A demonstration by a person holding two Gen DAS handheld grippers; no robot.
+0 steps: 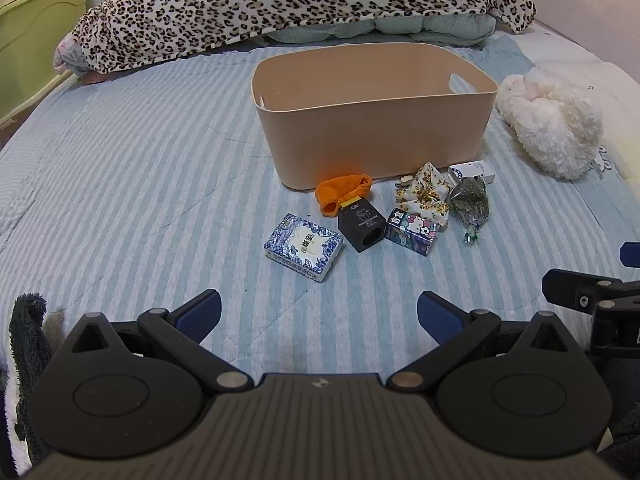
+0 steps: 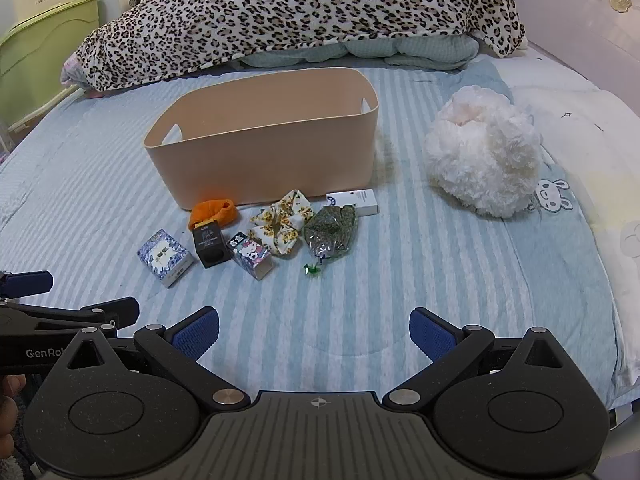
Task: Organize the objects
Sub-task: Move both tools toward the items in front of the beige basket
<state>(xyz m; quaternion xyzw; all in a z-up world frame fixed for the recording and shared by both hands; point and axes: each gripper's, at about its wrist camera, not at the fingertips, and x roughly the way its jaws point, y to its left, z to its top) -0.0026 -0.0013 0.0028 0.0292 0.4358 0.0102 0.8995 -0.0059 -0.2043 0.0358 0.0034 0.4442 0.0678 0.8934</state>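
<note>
A tan plastic bin (image 1: 372,136) (image 2: 264,160) stands on the striped bed. In front of it lie an orange cloth (image 1: 342,192) (image 2: 214,210), a blue-and-white patterned box (image 1: 304,246) (image 2: 164,258), a black box (image 1: 360,224) (image 2: 210,246), a cartoon box (image 1: 412,232) (image 2: 250,256), a floral scrunchie (image 1: 426,194) (image 2: 284,222), a bag of dried herbs (image 1: 470,202) (image 2: 332,232) and a white box (image 1: 474,171) (image 2: 356,201). My left gripper (image 1: 319,314) is open and empty, well short of the objects. My right gripper (image 2: 314,330) is open and empty too.
A leopard-print blanket (image 1: 280,4) (image 2: 288,12) is heaped behind the bin. A white fluffy plush (image 1: 552,128) (image 2: 484,156) lies to the right. A green bed frame (image 1: 36,36) is at the far left. Bare striped quilt (image 1: 140,168) lies left of the bin.
</note>
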